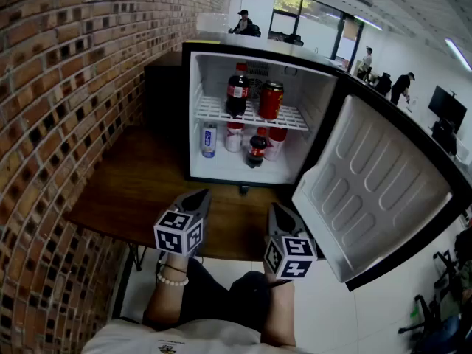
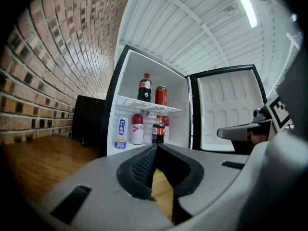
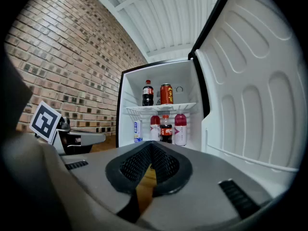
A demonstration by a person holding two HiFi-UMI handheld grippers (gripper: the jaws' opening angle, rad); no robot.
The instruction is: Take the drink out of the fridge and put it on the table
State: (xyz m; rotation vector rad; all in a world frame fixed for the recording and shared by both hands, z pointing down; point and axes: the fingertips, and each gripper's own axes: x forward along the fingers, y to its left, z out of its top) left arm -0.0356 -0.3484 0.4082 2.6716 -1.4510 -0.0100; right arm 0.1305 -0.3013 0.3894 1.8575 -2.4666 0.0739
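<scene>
We find the fridge [image 1: 214, 72] on the table [image 1: 140, 190], wall [image 1: 66, 87] at its left, door [image 1: 376, 190] open rightward, a bottle [image 1: 237, 93] left of a can [image 1: 271, 100] on its shelf [image 1: 210, 111].

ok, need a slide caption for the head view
Left gripper and right gripper, both shut and empty, hover over the table facing the open fridge stocked with drinks.

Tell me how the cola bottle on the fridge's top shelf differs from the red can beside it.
The cola bottle is taller than the red can. The bottle is dark with a red cap and a narrow neck; the can is red and straight-sided. Both stand upright, side by side, on the wire shelf.
</scene>
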